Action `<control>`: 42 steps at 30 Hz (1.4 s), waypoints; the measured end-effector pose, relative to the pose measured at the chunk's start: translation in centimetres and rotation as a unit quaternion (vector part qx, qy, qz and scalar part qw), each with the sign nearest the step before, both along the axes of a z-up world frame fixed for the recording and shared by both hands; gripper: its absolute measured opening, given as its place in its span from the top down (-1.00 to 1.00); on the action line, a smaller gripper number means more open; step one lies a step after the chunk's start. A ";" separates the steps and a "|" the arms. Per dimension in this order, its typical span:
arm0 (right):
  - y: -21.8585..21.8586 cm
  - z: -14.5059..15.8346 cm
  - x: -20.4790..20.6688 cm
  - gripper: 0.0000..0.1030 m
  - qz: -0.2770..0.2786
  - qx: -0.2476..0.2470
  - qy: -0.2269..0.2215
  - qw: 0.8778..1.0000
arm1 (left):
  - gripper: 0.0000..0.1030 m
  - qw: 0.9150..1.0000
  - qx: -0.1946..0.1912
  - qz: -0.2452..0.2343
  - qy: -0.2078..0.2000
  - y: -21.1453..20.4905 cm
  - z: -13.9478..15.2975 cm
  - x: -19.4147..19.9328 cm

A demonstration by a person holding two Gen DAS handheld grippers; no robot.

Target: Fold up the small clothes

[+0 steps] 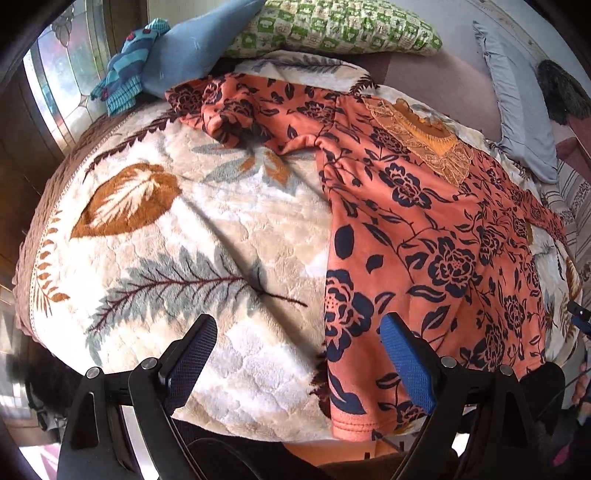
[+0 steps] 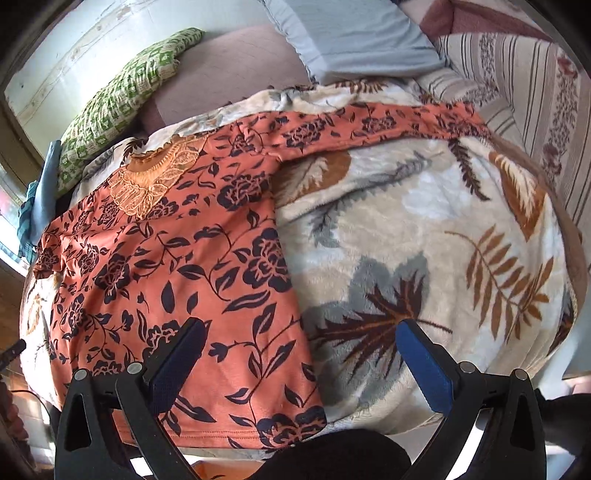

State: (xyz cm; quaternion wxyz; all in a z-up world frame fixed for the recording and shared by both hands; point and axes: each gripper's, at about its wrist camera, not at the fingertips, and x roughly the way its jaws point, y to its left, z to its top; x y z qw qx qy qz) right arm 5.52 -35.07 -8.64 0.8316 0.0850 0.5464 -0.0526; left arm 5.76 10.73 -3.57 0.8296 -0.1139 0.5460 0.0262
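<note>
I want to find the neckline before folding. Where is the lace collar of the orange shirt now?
The lace collar lies at the far end of the orange floral shirt, toward the green checked pillow. In the right wrist view it sits upper left.

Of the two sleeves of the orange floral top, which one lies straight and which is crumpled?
The right-hand sleeve lies stretched straight across the leaf-print blanket. The left-hand sleeve, near the blue pillow, is bunched and folded on itself.

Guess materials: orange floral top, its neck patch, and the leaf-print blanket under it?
Orange floral top: looks like a soft matte knit, draping in smooth folds with a stitched hem. Neck patch: openwork lace or embroidery, see-through loops. Leaf-print blanket: plush fleece, likely synthetic, fuzzy embossed pile.
</note>
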 end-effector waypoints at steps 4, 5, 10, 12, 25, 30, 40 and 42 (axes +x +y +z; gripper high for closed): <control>1.1 -3.2 0.5 -0.97 0.027 0.019 0.050 0.998 | -0.75 0.996 -0.073 0.011 0.042 0.3 -2.8 0.5; 1.7 -4.0 0.7 -0.97 0.032 0.012 0.062 0.998 | -0.75 0.994 -0.093 0.013 0.050 0.5 -3.4 0.7; 2.6 -6.5 1.1 -0.88 0.042 0.041 0.098 0.993 | -0.74 0.983 -0.160 0.020 0.087 1.1 -7.0 1.1; 2.7 -7.1 0.8 -0.60 0.048 0.053 0.107 0.992 | -0.65 0.986 -0.151 0.020 0.072 0.9 -7.0 0.9; -0.4 -2.4 -1.7 0.95 0.084 0.020 0.083 0.993 | 0.88 0.990 -0.070 -0.009 0.121 1.2 -6.7 -0.8; -2.7 -4.9 -1.4 0.78 0.031 0.033 0.134 0.990 | 0.85 0.991 -0.098 -0.032 0.081 2.4 -5.2 -1.1; -1.8 -2.9 8.8 0.12 -0.002 0.130 0.026 0.991 | -0.23 0.996 -0.082 0.018 0.038 2.4 -2.6 11.7; -1.9 -3.8 11.6 0.14 -0.012 0.142 0.021 0.990 | -0.22 0.995 -0.073 0.034 0.056 1.0 -5.0 14.9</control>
